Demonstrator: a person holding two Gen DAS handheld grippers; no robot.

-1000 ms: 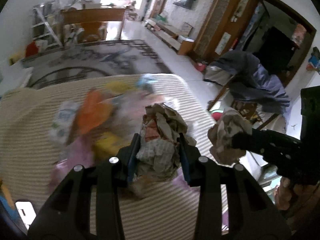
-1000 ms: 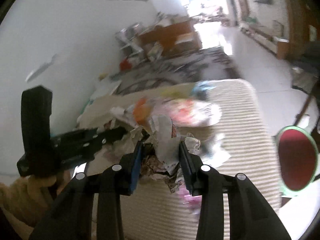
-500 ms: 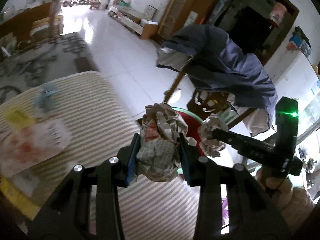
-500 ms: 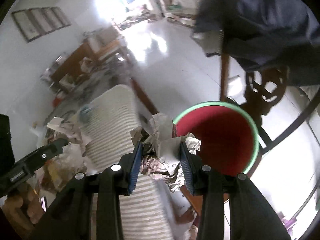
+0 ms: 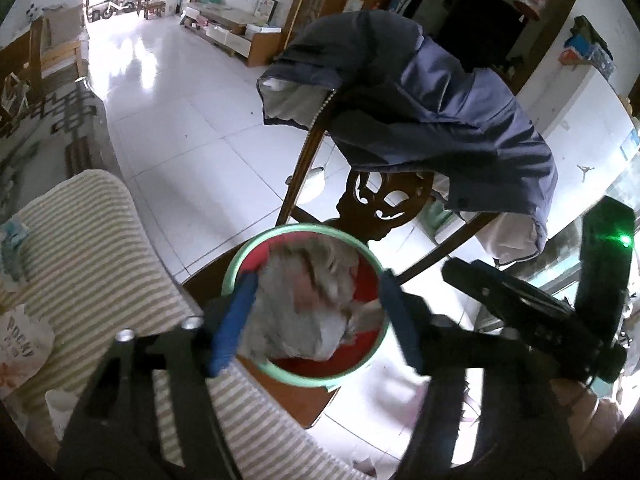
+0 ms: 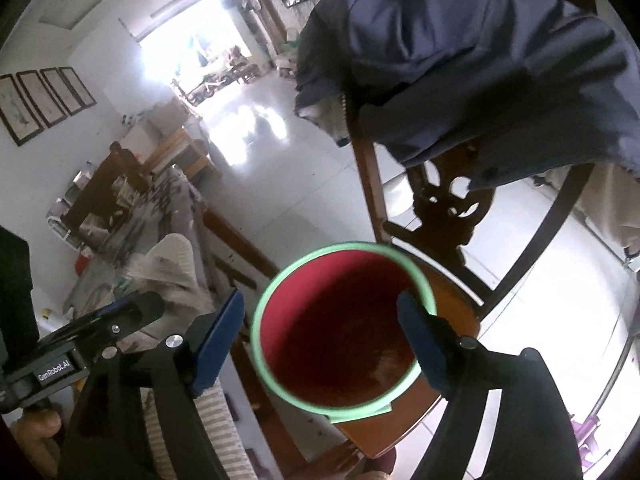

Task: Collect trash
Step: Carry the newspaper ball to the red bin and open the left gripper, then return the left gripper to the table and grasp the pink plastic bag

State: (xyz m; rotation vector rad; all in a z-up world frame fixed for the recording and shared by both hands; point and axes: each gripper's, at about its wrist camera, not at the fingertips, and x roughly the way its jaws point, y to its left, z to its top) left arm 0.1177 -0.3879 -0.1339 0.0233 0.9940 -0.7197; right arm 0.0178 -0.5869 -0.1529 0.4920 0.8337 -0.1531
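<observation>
Both grippers are held over the bin [image 6: 344, 332], which sits on a chair seat [image 6: 452, 312] just beside the striped worktop [image 5: 92, 264], placed so that released trash falls straight in.

Left gripper [image 5: 316, 320]: jaws opening. The paper wad [image 5: 308, 300] is between them, blurred, apparently dropping toward the bin's mouth; the right pad stands clear of it, and contact at the left pad cannot be confirmed.

Right gripper [image 6: 320, 336]: jaws opening, spread wide, nothing between them. The bin interior below appears red and largely bare; whether this gripper's load lies inside cannot be told.

More trash, including a printed packet [image 5: 20, 340], remains on the worktop. Judgement: further collection trips are needed.

A jacket [image 5: 420, 108] hangs on the chair back, clear of the drop.
</observation>
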